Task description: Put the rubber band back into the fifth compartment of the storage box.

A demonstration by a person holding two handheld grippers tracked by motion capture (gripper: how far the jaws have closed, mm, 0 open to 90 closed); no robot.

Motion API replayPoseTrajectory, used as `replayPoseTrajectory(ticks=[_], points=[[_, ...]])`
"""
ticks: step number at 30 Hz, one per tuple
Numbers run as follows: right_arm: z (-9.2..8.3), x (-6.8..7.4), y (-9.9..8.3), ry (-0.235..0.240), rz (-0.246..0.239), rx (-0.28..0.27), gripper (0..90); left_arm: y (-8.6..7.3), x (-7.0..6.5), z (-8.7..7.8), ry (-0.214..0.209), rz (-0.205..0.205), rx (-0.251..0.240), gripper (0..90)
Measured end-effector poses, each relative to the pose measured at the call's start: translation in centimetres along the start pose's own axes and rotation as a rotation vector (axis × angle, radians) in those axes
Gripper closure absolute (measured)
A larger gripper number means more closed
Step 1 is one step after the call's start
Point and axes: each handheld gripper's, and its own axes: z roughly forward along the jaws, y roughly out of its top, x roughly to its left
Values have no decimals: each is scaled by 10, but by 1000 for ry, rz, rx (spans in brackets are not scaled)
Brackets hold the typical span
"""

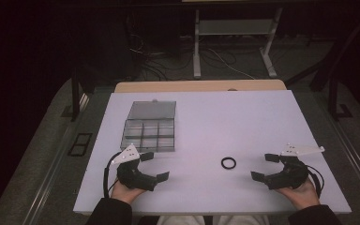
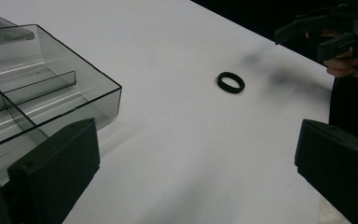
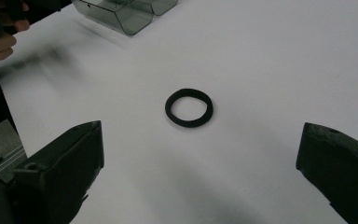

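A small black ring [image 1: 222,163] lies flat on the white table [image 1: 243,122] near its front edge, between my two grippers. My left gripper [image 1: 155,166] is held open at the front left and holds nothing; in its own view its jaws stand wide apart around bare table [image 2: 196,177], with the ring [image 2: 228,89] farther ahead. My right gripper [image 1: 264,167] is open at the front right. In the right gripper view the ring [image 3: 189,123] lies just ahead of the spread jaws [image 3: 200,172], untouched.
A smoky clear plastic compartment box [image 1: 148,149] with its lid folded back sits left of centre, just beyond the left gripper; its corner wall [image 2: 74,112] is close to the left jaw. The box [image 3: 130,18] is far from the right gripper. Dark floor, cables and table legs lie beyond.
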Motion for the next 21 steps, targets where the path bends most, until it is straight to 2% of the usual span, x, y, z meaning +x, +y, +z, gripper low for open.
replayPoseTrajectory(ticks=[21], points=[[3, 0, -1, 10, -10, 24, 5, -2, -1, 1, 1, 1, 3, 0]])
